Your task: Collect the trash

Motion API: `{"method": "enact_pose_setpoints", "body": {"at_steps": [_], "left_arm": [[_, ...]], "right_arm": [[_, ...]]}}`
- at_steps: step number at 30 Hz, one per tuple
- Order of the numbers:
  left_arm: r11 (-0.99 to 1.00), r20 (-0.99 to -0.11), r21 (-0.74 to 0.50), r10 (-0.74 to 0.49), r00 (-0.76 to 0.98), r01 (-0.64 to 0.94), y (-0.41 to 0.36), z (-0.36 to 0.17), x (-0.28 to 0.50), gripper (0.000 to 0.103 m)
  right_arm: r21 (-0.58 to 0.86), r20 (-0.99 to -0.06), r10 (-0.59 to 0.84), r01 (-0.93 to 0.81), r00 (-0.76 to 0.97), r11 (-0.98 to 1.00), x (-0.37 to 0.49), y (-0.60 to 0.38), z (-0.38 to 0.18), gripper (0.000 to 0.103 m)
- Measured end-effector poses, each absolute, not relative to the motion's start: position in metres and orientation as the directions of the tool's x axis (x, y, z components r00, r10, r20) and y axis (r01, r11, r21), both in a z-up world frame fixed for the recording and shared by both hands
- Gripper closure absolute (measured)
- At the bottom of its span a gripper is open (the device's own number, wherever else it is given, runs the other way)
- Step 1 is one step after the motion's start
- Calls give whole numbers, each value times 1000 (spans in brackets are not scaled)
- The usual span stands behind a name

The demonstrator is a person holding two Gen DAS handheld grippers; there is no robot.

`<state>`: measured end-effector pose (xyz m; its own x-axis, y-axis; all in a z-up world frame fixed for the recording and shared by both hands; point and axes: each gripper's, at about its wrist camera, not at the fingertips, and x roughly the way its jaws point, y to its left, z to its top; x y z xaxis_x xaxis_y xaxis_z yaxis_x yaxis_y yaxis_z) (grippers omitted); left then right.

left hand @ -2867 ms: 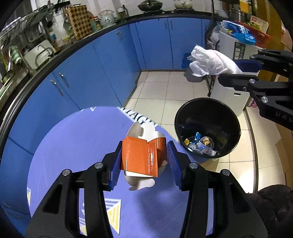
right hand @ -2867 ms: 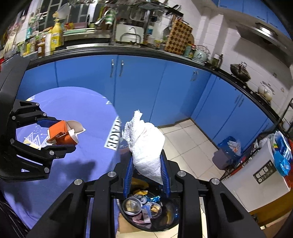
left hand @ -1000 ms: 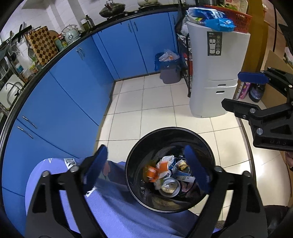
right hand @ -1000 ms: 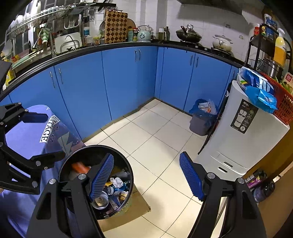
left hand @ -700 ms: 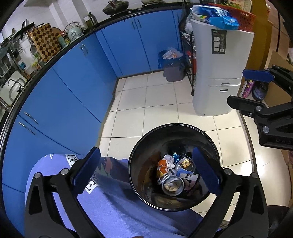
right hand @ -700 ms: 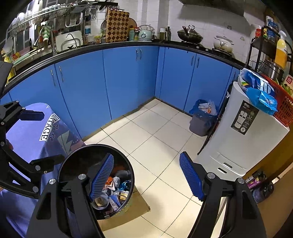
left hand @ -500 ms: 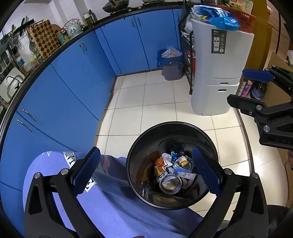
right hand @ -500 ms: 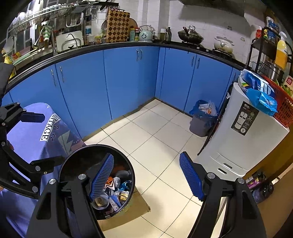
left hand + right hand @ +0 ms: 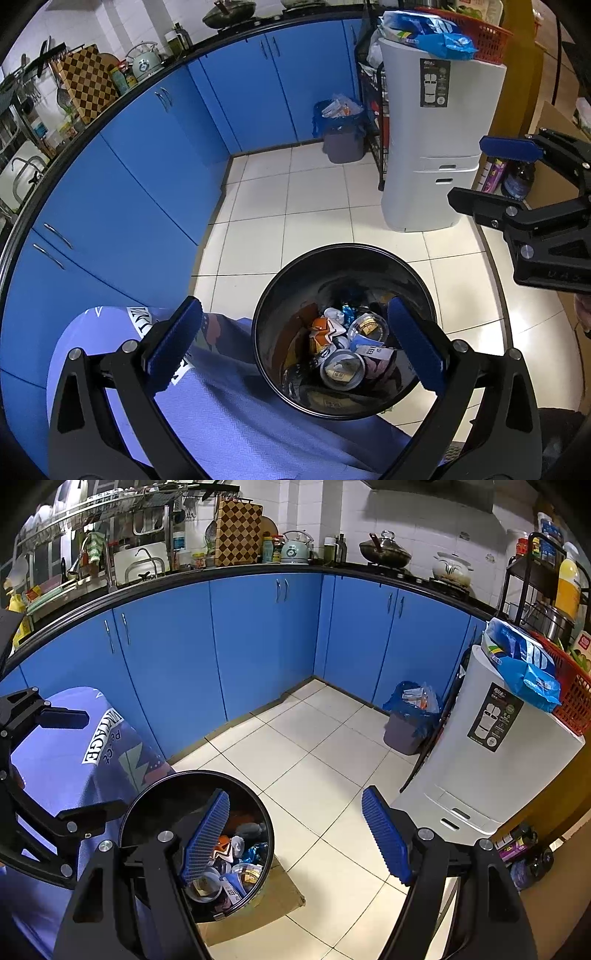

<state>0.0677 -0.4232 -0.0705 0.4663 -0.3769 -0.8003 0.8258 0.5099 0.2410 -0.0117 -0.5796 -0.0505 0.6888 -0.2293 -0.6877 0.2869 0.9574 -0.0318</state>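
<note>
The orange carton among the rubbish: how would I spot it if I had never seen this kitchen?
Find the round black bin on the tiled floor, beside the table with the purple cloth. Look down inside it, toward its left side. The orange carton lies crumpled on the pile, the only bright orange piece next to clear plastic lids and blue wrappers.

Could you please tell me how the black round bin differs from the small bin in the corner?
The black round bin is unlined, beside the purple cloth; the small bin is grey, has a blue bag liner and stands in the cabinet corner. The black one looks wider and nearer. Both hold trash.
</note>
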Motion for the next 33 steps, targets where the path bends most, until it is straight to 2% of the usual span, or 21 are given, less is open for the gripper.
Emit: {"method": "enact_pose_setpoints", "body": {"at_steps": [5,33], "left_arm": [[494,-786,282,-372,493,822,-424,-71,61,4],[493,-786,261,-392,479,830,-420,-65,57,4]], "right_arm": [[-29,-691,-227,287,687,957,-12,-581,-53,30],[-22,-696,-219,285,684,958,-13,-581,-58,30]]}}
